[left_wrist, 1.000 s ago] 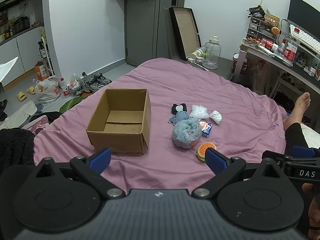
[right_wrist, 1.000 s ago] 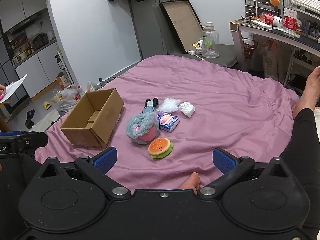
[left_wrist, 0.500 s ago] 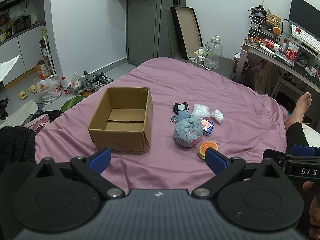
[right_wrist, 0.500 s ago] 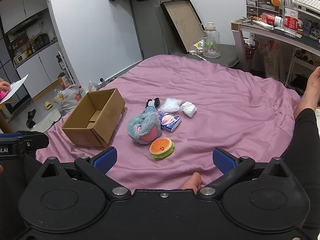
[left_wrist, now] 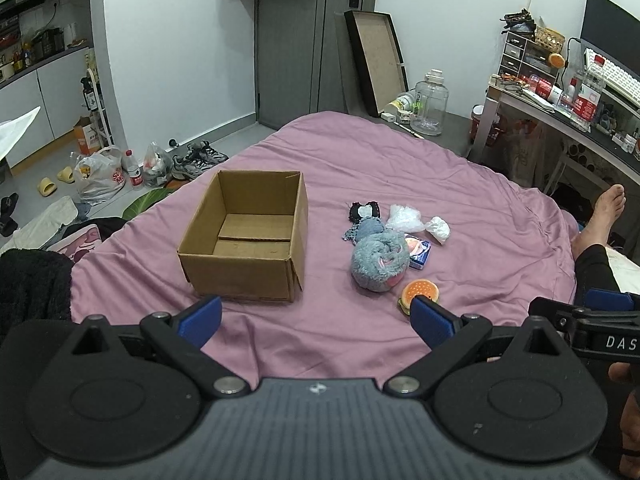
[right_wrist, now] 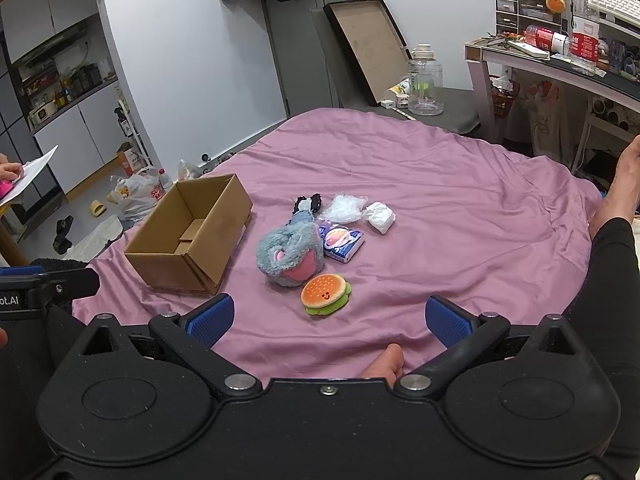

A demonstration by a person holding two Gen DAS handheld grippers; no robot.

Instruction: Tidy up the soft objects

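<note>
Purple bed (right_wrist: 460,208); burger plush (right_wrist: 326,294) mid-frame, nearest right gripper (right_wrist: 326,320); both grippers wide open, empty, left gripper (left_wrist: 316,322)

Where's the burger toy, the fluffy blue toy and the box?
burger toy (right_wrist: 325,293): right wrist view, on its orange bun.
fluffy blue toy (right_wrist: 289,255): right wrist view, on its furry middle.
cardboard box (left_wrist: 240,276): left wrist view, on its near wall.

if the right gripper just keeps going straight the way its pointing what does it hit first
Probably the burger toy: it lies nearest, roughly centred ahead of the open right gripper, with the grey plush just behind. Depth is uncertain; it might touch the purple bedsheet first.
</note>
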